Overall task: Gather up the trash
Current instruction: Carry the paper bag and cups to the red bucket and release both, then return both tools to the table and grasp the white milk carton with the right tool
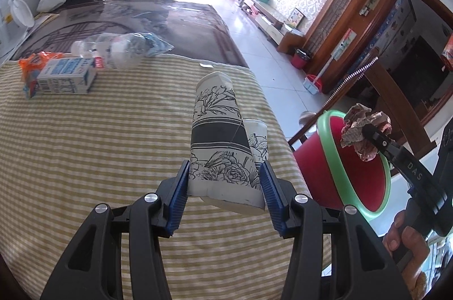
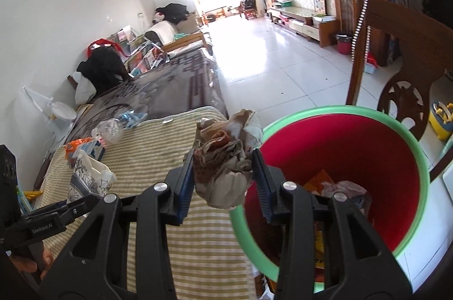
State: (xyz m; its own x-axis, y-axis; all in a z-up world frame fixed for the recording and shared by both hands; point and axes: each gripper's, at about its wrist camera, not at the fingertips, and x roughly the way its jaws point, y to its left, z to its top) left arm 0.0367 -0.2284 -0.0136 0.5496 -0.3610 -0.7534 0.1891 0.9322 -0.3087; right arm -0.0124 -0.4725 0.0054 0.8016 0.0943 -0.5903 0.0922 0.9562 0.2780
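Note:
My left gripper (image 1: 225,169) is shut on a white paper cup (image 1: 218,135) with a black flower print, held over the striped tablecloth (image 1: 99,144). A second cup (image 1: 257,138) shows just behind it. My right gripper (image 2: 225,158) is shut on a crumpled paper wad (image 2: 226,167), which hangs at the table's edge beside the green rim of the red trash bin (image 2: 419,155). In the left wrist view the wad (image 1: 362,130) sits over the bin (image 1: 365,181). The right wrist view shows the left gripper (image 2: 82,201) with its cup (image 2: 87,175) at the far left.
A milk carton (image 1: 66,76), an orange wrapper (image 1: 36,59), a crushed clear bottle (image 1: 113,48) and a bluish wrapper (image 1: 157,45) lie at the cloth's far end. Trash (image 2: 339,186) lies in the bin. A wooden chair (image 2: 402,51) stands behind the bin.

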